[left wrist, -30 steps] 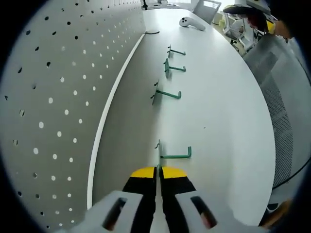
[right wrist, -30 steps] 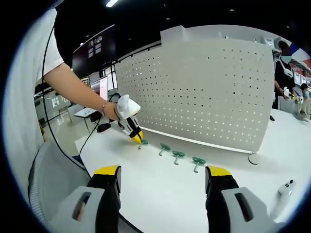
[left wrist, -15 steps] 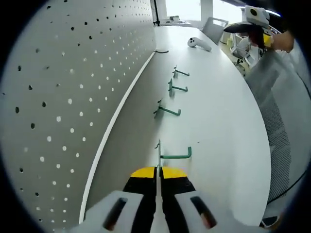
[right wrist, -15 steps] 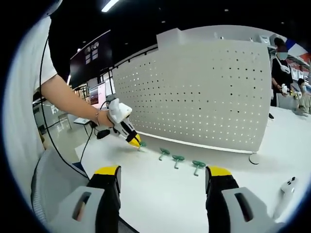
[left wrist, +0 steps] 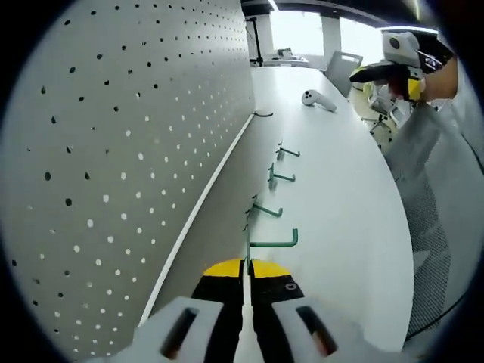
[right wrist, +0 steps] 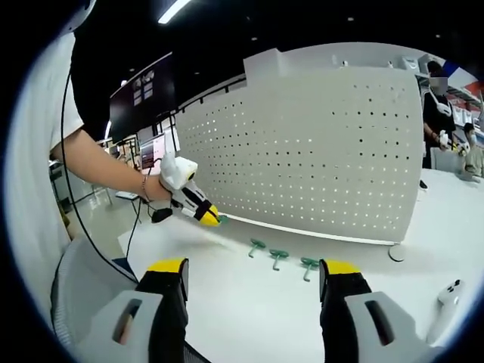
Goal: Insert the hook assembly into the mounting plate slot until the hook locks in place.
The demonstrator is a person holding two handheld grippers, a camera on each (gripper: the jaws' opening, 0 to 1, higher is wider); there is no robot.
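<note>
Up close, the left gripper view looks along the left tool (left wrist: 245,266), whose yellow-tipped jaws are pressed together on the flat stem of a green hook (left wrist: 271,242); the hook's rod runs off to the right just ahead of the tips and ends in a short upturned bend. Beyond the held hook, three more green hooks (left wrist: 270,178) lie in a row on the white counter (left wrist: 340,197), receding straight ahead of the tool. To the left of the jaws stands the white perforated mounting plate (left wrist: 121,151), its bottom edge meeting the counter in a line that runs away alongside the row. Farther out on the counter lies a white controller (left wrist: 318,98), and the right tool shows small at the upper right of this view, held in a hand. From the right gripper view the scene appears face on: the right tool (right wrist: 255,280) has its jaws spread wide with nothing between them, and the mounting plate (right wrist: 325,144) stands broad ahead of it. Here the left tool (right wrist: 204,215) shows from the side, raised above the counter (right wrist: 249,295) near the plate's lower left corner, with the person's hand (right wrist: 155,187) and bare forearm behind it. Three hooks (right wrist: 278,255) lie between the two tools.
</note>
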